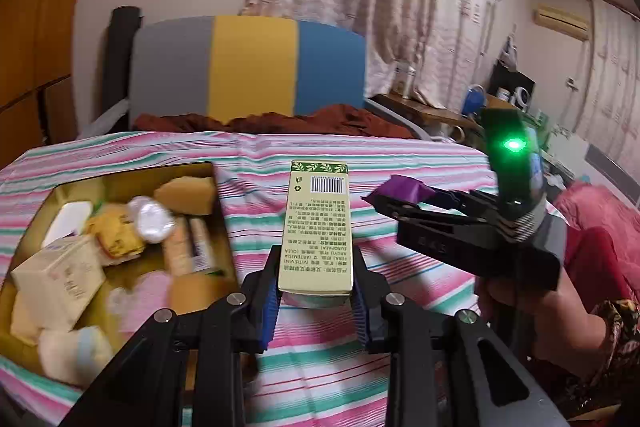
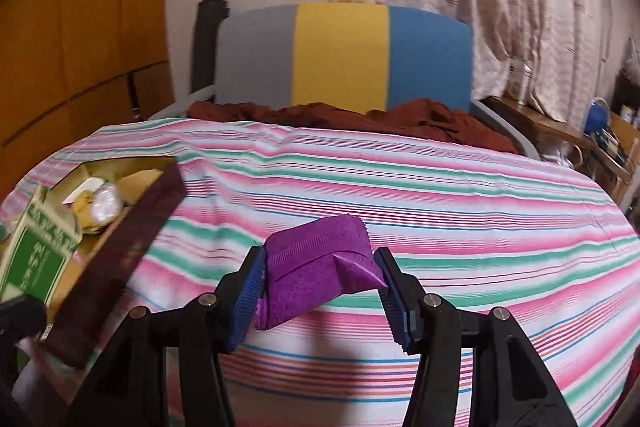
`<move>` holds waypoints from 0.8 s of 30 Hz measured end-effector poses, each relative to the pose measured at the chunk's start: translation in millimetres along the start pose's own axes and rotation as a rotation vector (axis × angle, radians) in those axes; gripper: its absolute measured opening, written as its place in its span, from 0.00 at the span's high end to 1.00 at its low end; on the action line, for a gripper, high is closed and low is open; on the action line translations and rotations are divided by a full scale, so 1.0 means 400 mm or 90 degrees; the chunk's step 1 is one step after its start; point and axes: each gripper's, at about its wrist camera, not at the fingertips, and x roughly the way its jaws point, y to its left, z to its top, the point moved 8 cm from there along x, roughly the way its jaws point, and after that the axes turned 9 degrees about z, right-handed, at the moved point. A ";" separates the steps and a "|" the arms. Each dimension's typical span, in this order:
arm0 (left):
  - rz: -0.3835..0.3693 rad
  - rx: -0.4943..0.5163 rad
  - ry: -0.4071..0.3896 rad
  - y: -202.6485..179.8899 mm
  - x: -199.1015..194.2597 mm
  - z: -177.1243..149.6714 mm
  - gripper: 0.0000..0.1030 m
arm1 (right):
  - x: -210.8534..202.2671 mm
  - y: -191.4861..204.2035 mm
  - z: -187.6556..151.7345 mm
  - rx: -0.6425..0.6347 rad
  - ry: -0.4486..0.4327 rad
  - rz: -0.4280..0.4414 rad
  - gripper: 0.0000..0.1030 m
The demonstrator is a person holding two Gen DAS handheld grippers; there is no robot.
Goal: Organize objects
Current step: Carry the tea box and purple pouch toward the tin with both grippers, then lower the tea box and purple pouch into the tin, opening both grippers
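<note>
The left gripper (image 1: 316,291) is clamping a tall cream carton (image 1: 318,227) by its lower end, jaws closed in tight against its two narrow sides, the carton standing forward with its barcode end away from the camera. The right gripper (image 2: 320,291) is holding a purple packet (image 2: 320,263) with its jaws only partly closed; the left pad is pressing flat on the packet, while the right pad is catching mainly a folded flap at the packet's corner.

Both loads are hanging above the striped bedspread (image 2: 440,195), not resting on it. In the left wrist view the right gripper is showing to the right of the carton, packet at its tip, near but apart from it.

The open box (image 1: 218,211) is lying on the bed to the left, already crowded with small cartons, tubes and wrapped items. Its dark outer wall is facing the right gripper.

Risks noted:
- The packet is soft and gripped partly by a flap; a quick swing could be enough to let it slip or twist free onto the bed.
- The carton is being held low, so it could pivot in the jaws if its top strikes the box wall.
- The two grippers are heading for one crowded box; they could collide, or a drop could knock contents over the rim.
- The box contents are blurred, so free space inside cannot be judged.
</note>
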 end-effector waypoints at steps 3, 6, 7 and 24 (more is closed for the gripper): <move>0.025 -0.019 -0.010 0.060 -0.023 -0.005 0.71 | -0.010 0.050 0.005 -0.003 -0.004 0.024 0.46; 0.054 -0.036 -0.014 0.119 -0.038 -0.016 0.71 | -0.027 0.096 0.015 0.000 -0.014 0.051 0.46; 0.061 -0.042 -0.013 0.136 -0.038 -0.019 0.71 | -0.033 0.114 0.018 0.002 -0.017 0.063 0.46; 0.098 -0.141 0.095 0.350 0.072 -0.055 0.56 | -0.022 0.357 0.033 -0.013 0.001 0.169 0.46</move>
